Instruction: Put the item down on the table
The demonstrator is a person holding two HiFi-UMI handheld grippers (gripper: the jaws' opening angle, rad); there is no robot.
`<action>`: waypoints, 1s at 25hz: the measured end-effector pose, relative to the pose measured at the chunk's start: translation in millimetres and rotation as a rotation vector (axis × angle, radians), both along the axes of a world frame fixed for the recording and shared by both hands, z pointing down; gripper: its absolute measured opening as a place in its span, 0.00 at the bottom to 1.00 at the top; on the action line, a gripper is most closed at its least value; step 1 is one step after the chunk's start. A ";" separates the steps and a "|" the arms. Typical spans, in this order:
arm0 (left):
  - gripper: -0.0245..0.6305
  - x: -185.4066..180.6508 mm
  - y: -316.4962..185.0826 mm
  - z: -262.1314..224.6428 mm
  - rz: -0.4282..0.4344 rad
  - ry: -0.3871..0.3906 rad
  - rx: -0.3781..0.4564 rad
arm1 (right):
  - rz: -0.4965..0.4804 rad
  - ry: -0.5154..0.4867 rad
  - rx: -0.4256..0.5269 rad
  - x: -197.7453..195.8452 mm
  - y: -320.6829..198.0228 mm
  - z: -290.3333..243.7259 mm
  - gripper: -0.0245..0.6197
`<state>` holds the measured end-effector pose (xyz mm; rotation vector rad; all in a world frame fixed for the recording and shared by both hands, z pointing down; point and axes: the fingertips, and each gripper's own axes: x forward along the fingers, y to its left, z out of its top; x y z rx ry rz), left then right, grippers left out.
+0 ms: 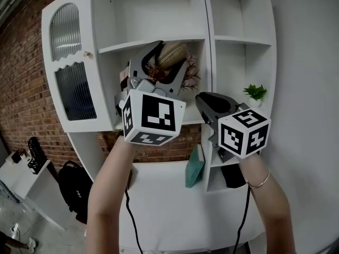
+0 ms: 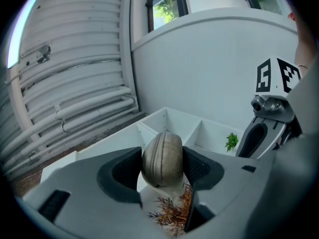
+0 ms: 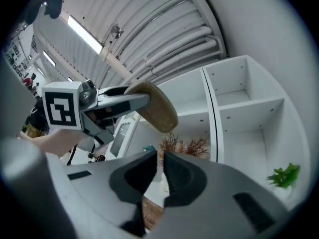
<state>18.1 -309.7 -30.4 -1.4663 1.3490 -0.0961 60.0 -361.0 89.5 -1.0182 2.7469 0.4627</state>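
Observation:
A brown oval item with ribbed seams (image 1: pixel 173 53) is held up in front of the white shelf unit (image 1: pixel 159 15), and my left gripper (image 1: pixel 168 56) is shut on it. In the left gripper view the item (image 2: pixel 162 158) is pinched between the two dark pads, touching both. My right gripper (image 1: pixel 205 100) hovers just to the right at about the same height. Its jaws (image 3: pixel 160 164) are shut with nothing between them. The right gripper view also shows the item (image 3: pixel 158 112) in the left gripper (image 3: pixel 130 101).
A reddish dried plant (image 1: pixel 189 78) stands on the shelf behind the item. A small green plant (image 1: pixel 255 92) sits on a right-hand shelf. A teal book (image 1: pixel 195 166) leans in a lower compartment. A black backpack (image 1: pixel 72 187) and a white side table (image 1: pixel 16 174) are at lower left by the brick wall.

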 end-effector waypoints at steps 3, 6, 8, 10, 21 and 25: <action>0.42 0.6 8.0 -24.2 0.006 -0.012 0.046 | 0.005 0.004 0.013 -5.1 -1.7 -13.8 0.09; 0.42 0.6 13.5 -45.5 0.014 -0.018 0.081 | 0.010 0.000 0.018 -8.9 -5.2 -27.6 0.09; 0.42 1.8 14.5 -56.6 0.018 -0.026 0.098 | 0.006 -0.006 0.014 -10.4 -7.4 -35.5 0.09; 0.42 2.8 14.3 -67.8 0.018 -0.035 0.116 | -0.001 -0.017 0.011 -11.9 -9.4 -45.2 0.08; 0.42 10.7 -20.6 -104.6 0.019 -0.064 0.132 | 0.054 0.034 0.074 -30.4 -21.6 -85.6 0.06; 0.42 18.6 -40.2 -110.5 0.022 -0.086 0.108 | 0.087 0.064 0.076 -33.0 -32.5 -90.5 0.06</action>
